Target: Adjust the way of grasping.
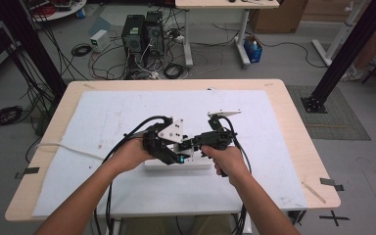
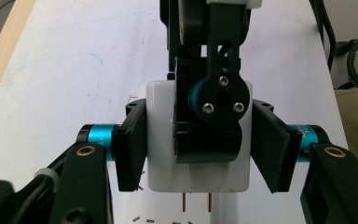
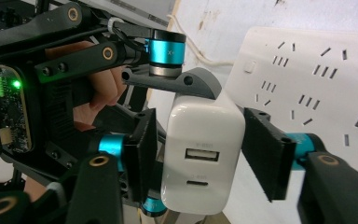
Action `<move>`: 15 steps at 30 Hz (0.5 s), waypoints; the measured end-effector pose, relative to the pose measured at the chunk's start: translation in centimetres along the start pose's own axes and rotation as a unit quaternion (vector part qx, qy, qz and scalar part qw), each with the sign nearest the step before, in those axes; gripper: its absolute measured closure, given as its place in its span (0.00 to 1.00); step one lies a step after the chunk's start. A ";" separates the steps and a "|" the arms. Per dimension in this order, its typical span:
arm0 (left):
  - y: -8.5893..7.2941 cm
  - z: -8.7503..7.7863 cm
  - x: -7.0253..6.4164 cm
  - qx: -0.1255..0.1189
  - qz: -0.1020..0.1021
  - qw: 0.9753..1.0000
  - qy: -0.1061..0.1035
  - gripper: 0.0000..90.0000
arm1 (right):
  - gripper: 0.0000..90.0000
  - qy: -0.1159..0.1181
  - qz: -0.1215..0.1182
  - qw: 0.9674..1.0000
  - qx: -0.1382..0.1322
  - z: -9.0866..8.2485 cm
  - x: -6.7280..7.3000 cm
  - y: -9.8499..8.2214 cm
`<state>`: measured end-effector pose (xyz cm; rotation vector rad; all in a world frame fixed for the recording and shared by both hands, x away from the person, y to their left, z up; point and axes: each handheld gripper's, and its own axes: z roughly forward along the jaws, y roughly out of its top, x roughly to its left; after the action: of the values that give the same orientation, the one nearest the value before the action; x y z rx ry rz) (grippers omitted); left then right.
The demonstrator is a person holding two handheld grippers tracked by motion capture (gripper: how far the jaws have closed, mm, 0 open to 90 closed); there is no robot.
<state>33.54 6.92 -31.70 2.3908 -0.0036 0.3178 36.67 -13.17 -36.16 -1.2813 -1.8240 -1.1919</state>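
I have the white charger (image 2: 198, 140) pinched between my left gripper (image 2: 200, 149) pads, which press flat on its two side faces; these tongs are narrow and clamped on it. In the high view the charger sits at about 6 o'clock of the white mat (image 1: 127, 117), hidden between the two tools, directly above the white power strip (image 1: 176, 165) that lies across the near middle of the table (image 1: 293, 127).

My right gripper (image 3: 200, 154) comes in from 3 o'clock in the high view and straddles the same block. Its left pad looks to touch the charger's side; the right pad stands just off it with a sliver of gap, so I judge these tongs narrow but not yet gripping. I read this as a handover or a two-handed steadying, so that the prongs stay square to the strip before I push them in.

The charger is a glossy, rounded white cube. In the right gripper view its face carries one rectangular USB port (image 3: 201, 154) at 12 o'clock and a smaller oval port (image 3: 200, 182) at 6 o'clock. In the left gripper view two thin metal prongs (image 2: 185, 203) poke out at 6 o'clock, clear of any socket. The strip's slots (image 3: 307, 100) lie behind, at 2 o'clock.
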 end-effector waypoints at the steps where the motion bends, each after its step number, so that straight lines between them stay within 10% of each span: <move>1: 0.0 0.0 0.0 0.000 0.001 1.000 0.000 0.47 | 0.57 0.001 0.004 1.000 0.002 0.0 0.0 0.0; 9: 0.1 0.1 -0.1 -0.002 0.004 1.000 0.009 0.47 | 0.68 0.002 0.006 1.000 -0.005 0.1 0.0 0.0; 15: -0.2 -0.7 0.4 -0.008 -0.036 0.999 0.010 0.29 | 0.69 -0.012 -0.010 1.000 -0.019 -0.5 -0.2 0.0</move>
<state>33.81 7.54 -31.24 2.3659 0.0889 0.3065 36.75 -13.72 -36.16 -1.3058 -1.8430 -1.2318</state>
